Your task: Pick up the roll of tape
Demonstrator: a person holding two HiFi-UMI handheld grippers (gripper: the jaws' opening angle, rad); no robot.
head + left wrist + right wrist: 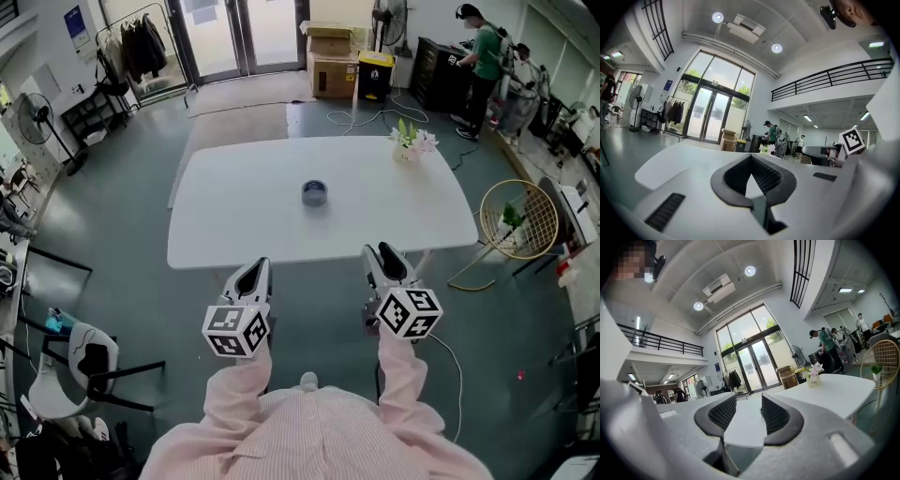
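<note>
Nothing done yet: tape (315, 193) lies untouched on the table (225, 234); right gripper (386, 261) wide open, empty; left gripper (251, 277) seemingly closed, empty.

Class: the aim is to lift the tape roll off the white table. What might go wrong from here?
1. The tape lies flat, well beyond both tongs; a level approach may shove it instead of straddling it.
2. The left tongs are shut; only the right tongs stand open, so a left-hand grab would likely bump the tape.

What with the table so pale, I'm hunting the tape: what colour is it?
The roll of tape is dark blue-grey; head view shows it best.
</note>
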